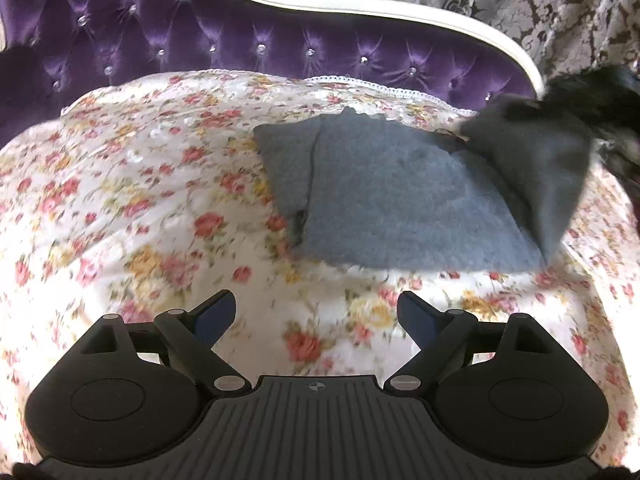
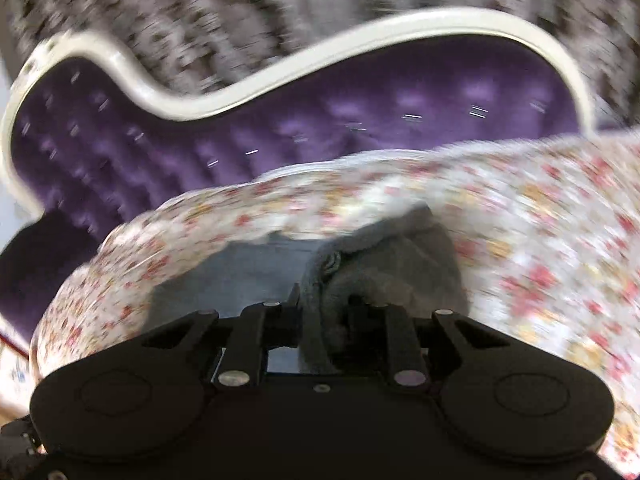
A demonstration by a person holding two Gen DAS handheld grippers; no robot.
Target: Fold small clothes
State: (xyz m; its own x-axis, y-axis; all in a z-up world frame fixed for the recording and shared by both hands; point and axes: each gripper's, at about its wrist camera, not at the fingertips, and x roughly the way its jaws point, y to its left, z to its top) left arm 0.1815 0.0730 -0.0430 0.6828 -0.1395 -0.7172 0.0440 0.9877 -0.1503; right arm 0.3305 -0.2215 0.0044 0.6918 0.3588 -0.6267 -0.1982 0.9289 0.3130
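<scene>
A small grey-blue knitted garment [image 1: 404, 204] lies partly folded on the floral bedspread [image 1: 132, 200]. Its left part is folded in; its right corner [image 1: 536, 160] is lifted off the bed. My left gripper [image 1: 316, 316] is open and empty, hovering over the bedspread just in front of the garment. My right gripper [image 2: 324, 304] is shut on the garment's grey fabric [image 2: 384, 268], which bunches between the fingers; the right wrist view is heavily blurred. In the left wrist view the right gripper [image 1: 592, 96] shows only as a dark blurred shape at the raised corner.
A purple tufted headboard [image 1: 256, 40] with a white curved frame [image 1: 360, 4] stands behind the bed. Patterned grey curtains [image 1: 540, 8] hang behind it. The floral bedspread [image 2: 540, 240] stretches to both sides of the garment.
</scene>
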